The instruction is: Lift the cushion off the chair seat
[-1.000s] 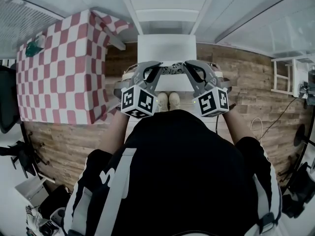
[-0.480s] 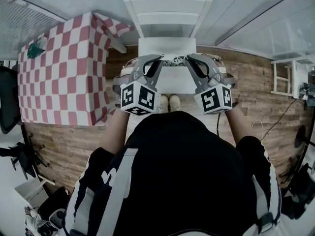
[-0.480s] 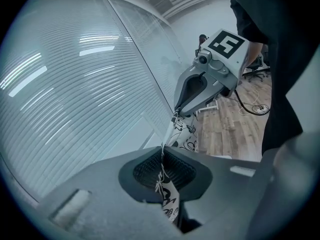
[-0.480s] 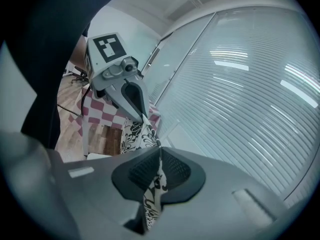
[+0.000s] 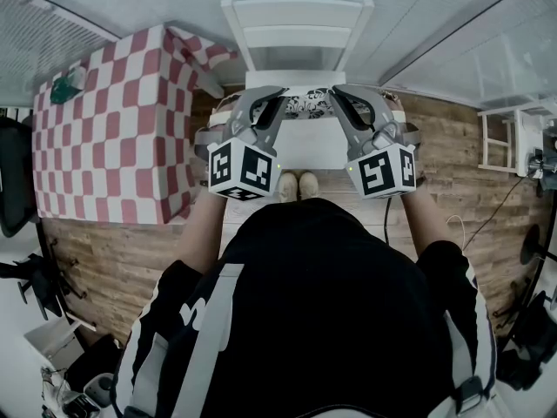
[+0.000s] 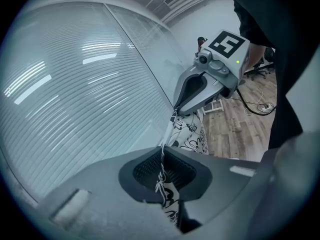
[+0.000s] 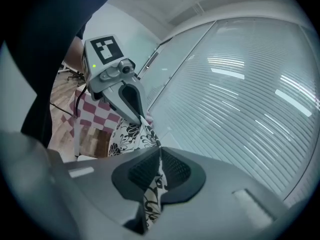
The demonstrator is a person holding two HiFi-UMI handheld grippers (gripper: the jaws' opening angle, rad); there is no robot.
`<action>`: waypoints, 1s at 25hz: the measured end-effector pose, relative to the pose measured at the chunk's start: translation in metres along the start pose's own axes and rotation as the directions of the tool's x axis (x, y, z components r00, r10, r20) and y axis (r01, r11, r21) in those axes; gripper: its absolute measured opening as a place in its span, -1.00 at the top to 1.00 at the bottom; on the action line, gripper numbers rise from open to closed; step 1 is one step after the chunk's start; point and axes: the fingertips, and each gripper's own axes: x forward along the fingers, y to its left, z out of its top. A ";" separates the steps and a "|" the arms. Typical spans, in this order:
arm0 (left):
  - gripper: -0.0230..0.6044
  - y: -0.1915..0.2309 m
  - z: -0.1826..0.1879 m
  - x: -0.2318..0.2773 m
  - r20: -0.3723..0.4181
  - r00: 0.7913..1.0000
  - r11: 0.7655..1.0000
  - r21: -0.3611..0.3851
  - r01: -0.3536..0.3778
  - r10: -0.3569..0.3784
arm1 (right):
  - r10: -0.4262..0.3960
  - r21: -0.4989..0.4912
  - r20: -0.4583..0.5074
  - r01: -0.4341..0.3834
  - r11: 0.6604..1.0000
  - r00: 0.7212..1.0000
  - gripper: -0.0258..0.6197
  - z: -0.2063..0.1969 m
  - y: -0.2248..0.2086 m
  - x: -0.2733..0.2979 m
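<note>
Cushion point(image 5: 306, 104) grasped at both ends: left gripper point(image 5: 275, 99) is clamped on its left edge and right gripper point(image 5: 340, 97) on its right edge, with the fabric stretched between them above the white chair point(image 5: 309, 146) seat. Lift appears largely done, though clearance from the seat is hard to confirm from above. Cushion is thin, white with a black floral print, and hangs limp.

One cushion point(image 5: 306, 104), one chair point(image 5: 296, 24), one checked table point(image 5: 104, 120) — plus two grippers: left gripper point(image 5: 278, 94), right gripper point(image 5: 338, 91).
</note>
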 end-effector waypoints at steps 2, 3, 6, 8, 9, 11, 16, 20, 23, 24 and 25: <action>0.89 0.004 0.004 -0.001 0.005 1.000 1.000 0.002 -0.008 0.008 | -0.011 -0.002 0.002 0.011 1.000 1.000 0.89 0.004 -0.005 -0.001; 0.89 0.006 0.005 -0.002 0.008 1.000 1.000 0.003 -0.012 0.012 | -0.018 -0.005 0.004 0.018 1.000 1.000 0.89 0.006 -0.007 -0.001; 0.89 0.012 0.011 -0.004 0.017 0.999 1.000 0.009 -0.030 0.030 | -0.038 -0.030 0.010 0.039 0.999 0.999 0.89 0.011 -0.013 -0.003; 0.89 0.018 0.014 -0.006 0.021 0.999 0.999 0.016 -0.041 0.041 | -0.046 -0.047 0.015 0.047 0.998 0.999 0.89 0.016 -0.016 -0.003; 0.89 0.021 0.016 -0.007 0.023 0.999 0.999 0.021 -0.046 0.046 | -0.049 -0.052 0.019 0.050 0.997 0.999 0.89 0.018 -0.018 -0.003; 0.89 0.027 0.018 -0.009 0.027 0.998 0.998 0.029 -0.056 0.056 | -0.055 -0.062 0.026 0.056 0.996 0.998 0.89 0.023 -0.022 -0.003; 0.89 0.041 0.029 -0.014 0.040 0.996 0.995 0.045 -0.084 0.082 | -0.079 -0.071 0.049 0.082 0.994 0.996 0.89 0.036 -0.035 -0.005; 0.89 0.049 0.037 -0.018 0.047 0.994 0.993 0.067 -0.101 0.098 | -0.090 -0.072 0.062 0.094 0.993 0.994 0.89 0.042 -0.042 -0.008; 0.89 0.056 0.043 -0.021 0.055 0.992 0.990 0.078 -0.119 0.115 | -0.101 -0.074 0.072 0.106 0.992 0.992 0.89 0.048 -0.047 -0.009; 0.88 0.058 0.044 -0.022 0.058 0.991 0.989 0.081 -0.125 0.121 | -0.104 -0.076 0.076 0.110 0.991 0.992 0.89 0.050 -0.049 -0.009; 0.88 0.060 0.046 -0.023 0.060 0.990 0.988 0.083 -0.130 0.126 | -0.108 -0.079 0.079 0.114 0.990 0.991 0.89 0.052 -0.051 -0.009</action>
